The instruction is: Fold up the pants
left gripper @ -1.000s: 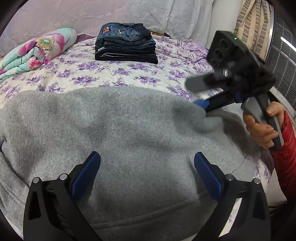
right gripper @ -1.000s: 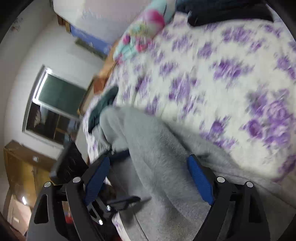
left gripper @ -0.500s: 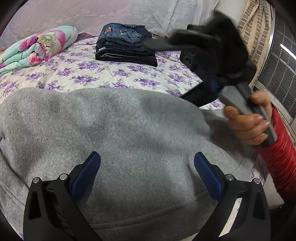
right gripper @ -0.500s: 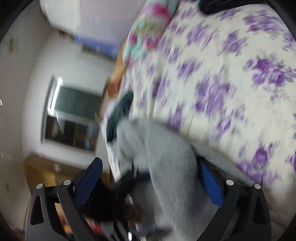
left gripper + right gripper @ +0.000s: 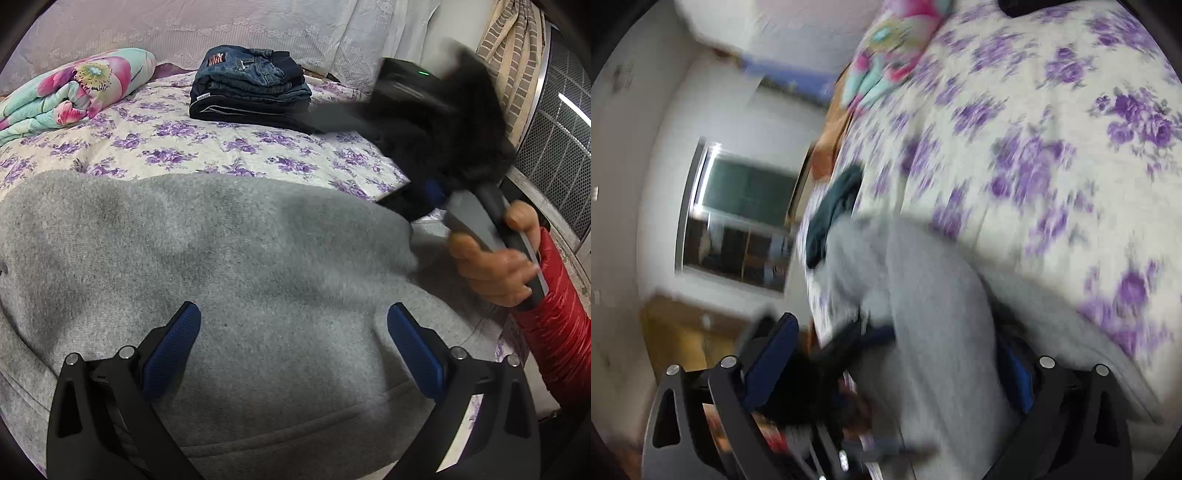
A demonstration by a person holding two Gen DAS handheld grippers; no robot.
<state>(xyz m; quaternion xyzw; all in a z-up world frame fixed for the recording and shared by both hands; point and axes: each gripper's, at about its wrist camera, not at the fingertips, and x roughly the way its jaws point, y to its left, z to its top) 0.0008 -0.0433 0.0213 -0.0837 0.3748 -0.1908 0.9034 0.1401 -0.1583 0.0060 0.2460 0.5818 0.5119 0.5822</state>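
Left wrist: grey pants (image 5: 229,258) on floral bedspread (image 5: 207,144) (folded jeans (image 5: 251,92) behind); both hand-held grippers apart.

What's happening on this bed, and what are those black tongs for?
A person is folding grey pants on a flowered bedspread, using a gripping tool in each hand. The left tool hangs open over the grey cloth near the waistband. The right tool, blurred mid-motion, is open around a fold of the cloth. Folded jeans sit stacked near the pillows, beside a rolled floral quilt.
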